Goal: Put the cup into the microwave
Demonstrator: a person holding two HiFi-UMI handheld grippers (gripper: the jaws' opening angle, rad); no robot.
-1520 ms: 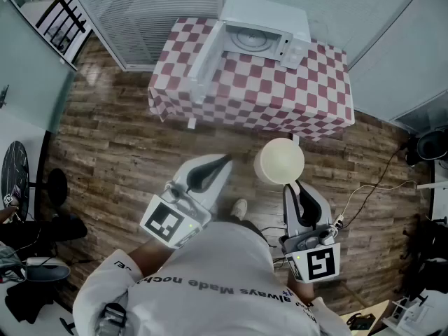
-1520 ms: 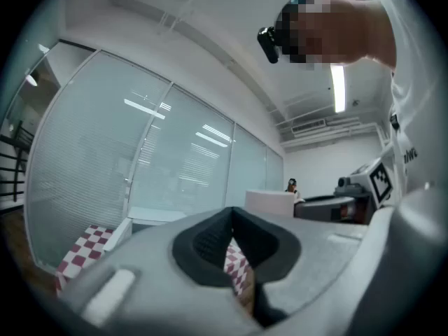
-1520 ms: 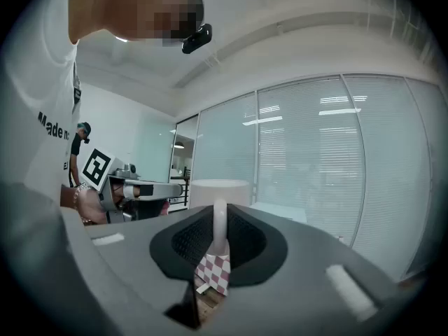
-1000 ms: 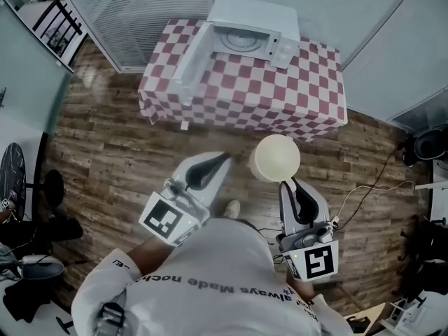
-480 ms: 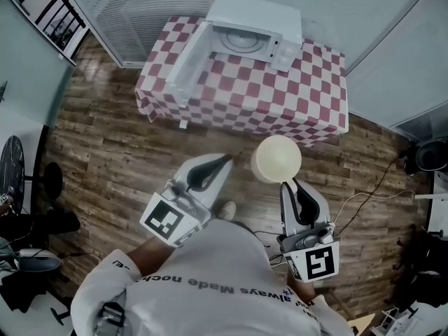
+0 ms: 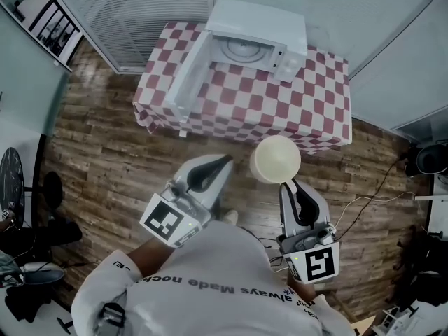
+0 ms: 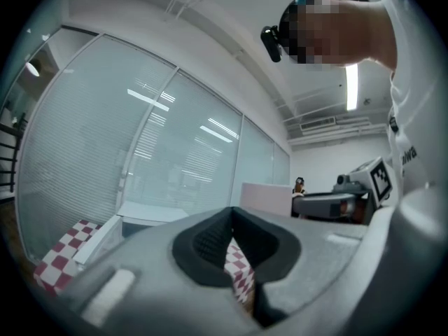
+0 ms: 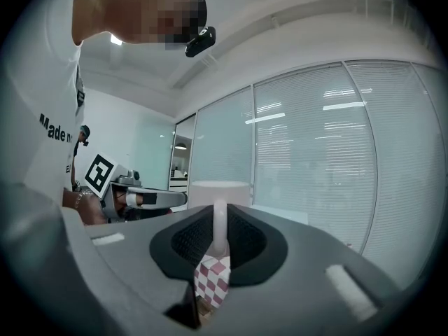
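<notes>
A pale cup point(image 6: 277, 158) hangs over the wooden floor, just short of the table's front edge. My right gripper point(image 6: 289, 181) is shut on the cup's handle point(image 8: 220, 228), and the cup's body point(image 8: 219, 191) rises beyond the jaws. The white microwave point(image 6: 253, 37) stands at the back of the checkered table point(image 6: 308, 114), its door point(image 6: 187, 72) swung open to the left and its turntable visible. My left gripper point(image 6: 225, 161) is shut with nothing in it, level with the cup and to its left. The table's cloth point(image 7: 239, 268) shows through its closed jaws.
Glass walls with blinds point(image 6: 133, 12) stand behind the table. Cables point(image 6: 364, 191) run over the floor at the right, near a dark bin point(image 6: 428, 158). Furniture and dark objects point(image 6: 28, 236) line the left side. The person's white shirt point(image 6: 210, 285) fills the bottom.
The table and microwave have shifted a little in the head view as the person moves. Both grippers keep their places before the body; the cup stays held.
</notes>
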